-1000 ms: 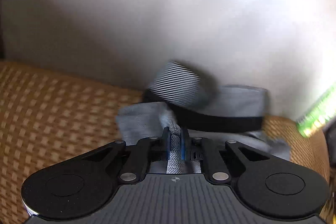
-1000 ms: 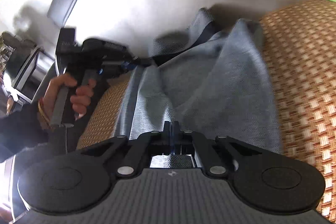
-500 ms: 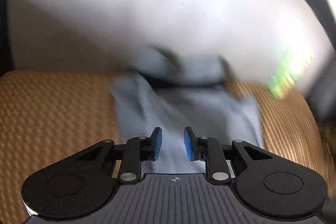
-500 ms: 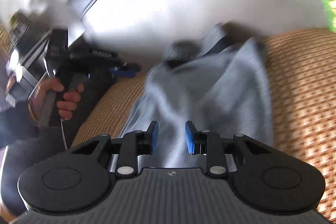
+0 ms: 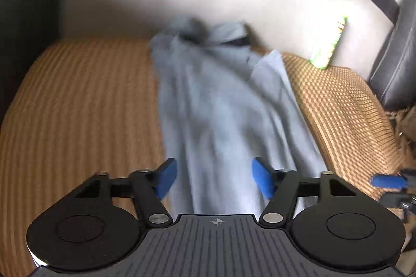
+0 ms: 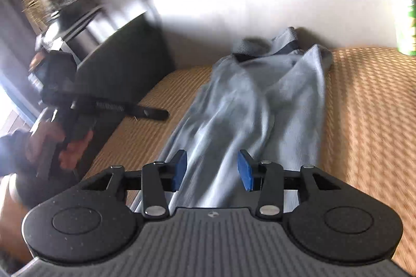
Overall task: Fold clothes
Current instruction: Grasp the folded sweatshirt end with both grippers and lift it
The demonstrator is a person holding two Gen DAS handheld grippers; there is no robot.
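Lay as a long, rumpled strip on the woven mat [image 5: 78,108], grey garment [image 5: 223,105] only partly folded, further folds still needed; left gripper [image 5: 215,179] and right gripper [image 6: 212,170] both opening, empty above it.

No text, brand or number can be read. The green printed box [image 5: 329,43], far ahead and right of the left tool, carries markings too blurred and small to make out.

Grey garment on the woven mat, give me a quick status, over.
Left gripper and right gripper opening, nothing between the fingers. Grey garment lies long and rumpled on the woven mat, released. Nothing in the way.
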